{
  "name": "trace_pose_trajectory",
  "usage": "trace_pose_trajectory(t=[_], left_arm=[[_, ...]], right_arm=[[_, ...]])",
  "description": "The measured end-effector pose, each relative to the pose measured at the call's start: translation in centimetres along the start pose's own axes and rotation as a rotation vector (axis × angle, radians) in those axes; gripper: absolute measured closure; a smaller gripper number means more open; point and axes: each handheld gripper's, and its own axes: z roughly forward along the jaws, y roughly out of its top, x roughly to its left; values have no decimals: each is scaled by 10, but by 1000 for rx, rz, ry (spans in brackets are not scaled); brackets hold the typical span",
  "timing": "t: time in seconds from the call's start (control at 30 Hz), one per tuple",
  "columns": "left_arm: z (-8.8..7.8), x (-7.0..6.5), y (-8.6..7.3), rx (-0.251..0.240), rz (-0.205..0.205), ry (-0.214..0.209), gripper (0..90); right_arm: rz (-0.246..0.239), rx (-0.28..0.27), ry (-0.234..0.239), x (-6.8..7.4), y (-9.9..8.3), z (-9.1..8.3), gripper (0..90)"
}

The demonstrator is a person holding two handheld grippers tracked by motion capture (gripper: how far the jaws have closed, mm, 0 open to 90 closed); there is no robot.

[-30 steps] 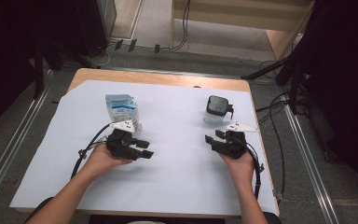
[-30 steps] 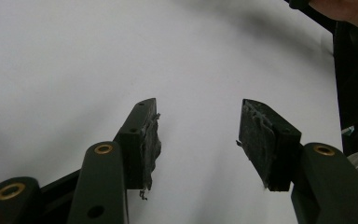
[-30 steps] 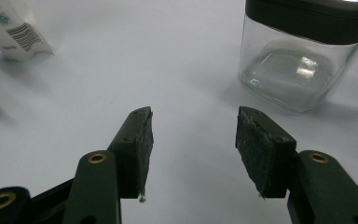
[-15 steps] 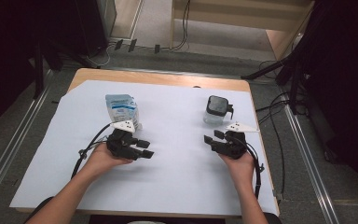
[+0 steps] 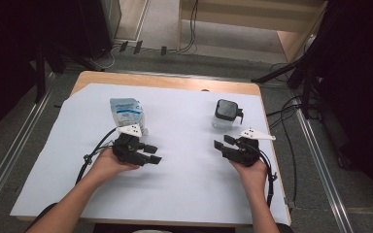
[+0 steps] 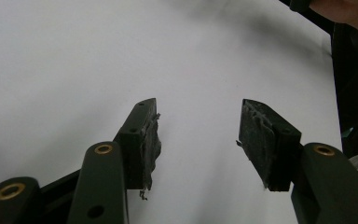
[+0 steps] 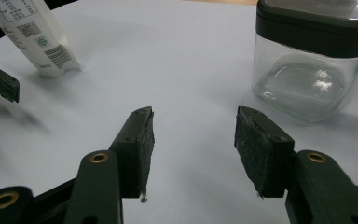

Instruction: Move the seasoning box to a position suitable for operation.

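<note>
A blue-and-white pouch [image 5: 125,112] stands at the back left of the white sheet [image 5: 184,170], and a clear square jar with a dark lid [image 5: 225,114] at the back right. My left gripper [image 5: 153,153] rests low on the sheet just in front of the pouch, pointing right. Its jaws stand open with nothing between them [image 6: 198,135]. My right gripper [image 5: 223,142] lies in front of the jar, pointing left, also open and empty [image 7: 193,140]. In the right gripper view the jar [image 7: 307,70] is ahead to the right and the pouch [image 7: 37,37] far left.
The wooden table edge [image 5: 165,80] shows beyond the sheet. Black cables [image 5: 90,158] trail from both grippers. Metal rails [image 5: 315,160] run along the floor on either side. The sheet's right edge [image 6: 333,93] lies close beyond the left jaws.
</note>
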Motion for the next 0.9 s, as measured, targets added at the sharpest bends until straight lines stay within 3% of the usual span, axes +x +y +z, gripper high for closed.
trace_pose_trajectory(t=[0.5, 0.9], left_arm=[[1, -1, 1, 0, 3, -3, 478], [-2, -3, -3, 7, -1, 7, 473]], right_arm=[[12, -15, -41, -4, 0, -2, 460], [48, -31, -99, -14, 2, 4, 392]])
